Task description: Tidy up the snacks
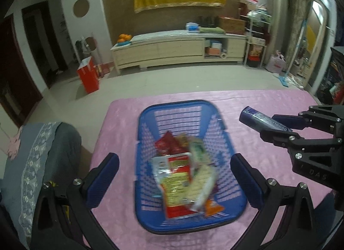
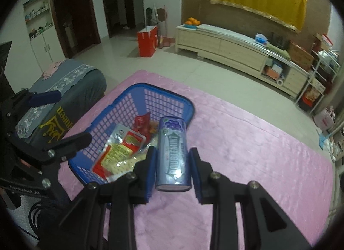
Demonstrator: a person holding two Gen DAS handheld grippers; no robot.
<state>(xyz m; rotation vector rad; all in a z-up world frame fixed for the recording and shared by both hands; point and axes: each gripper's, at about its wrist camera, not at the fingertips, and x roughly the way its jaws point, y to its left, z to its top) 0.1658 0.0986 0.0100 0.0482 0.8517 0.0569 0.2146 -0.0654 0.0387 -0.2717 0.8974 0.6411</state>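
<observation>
- Two grippers are over the pink worktop; only the right gripper carries anything.
- Its fingers pinch a purple gum tube on both sides, the tube's long axis running forward along the fingers, cap end sticking out ahead.
- The tube is in the air, just right of the blue basket, which already holds several snack packets.
- The basket lies to the tube's left, so I'd guess the next move is a short swing that way, then letting go over the rim.
- The left gripper hangs right above the basket, fingers spread wide, holding nothing.
</observation>
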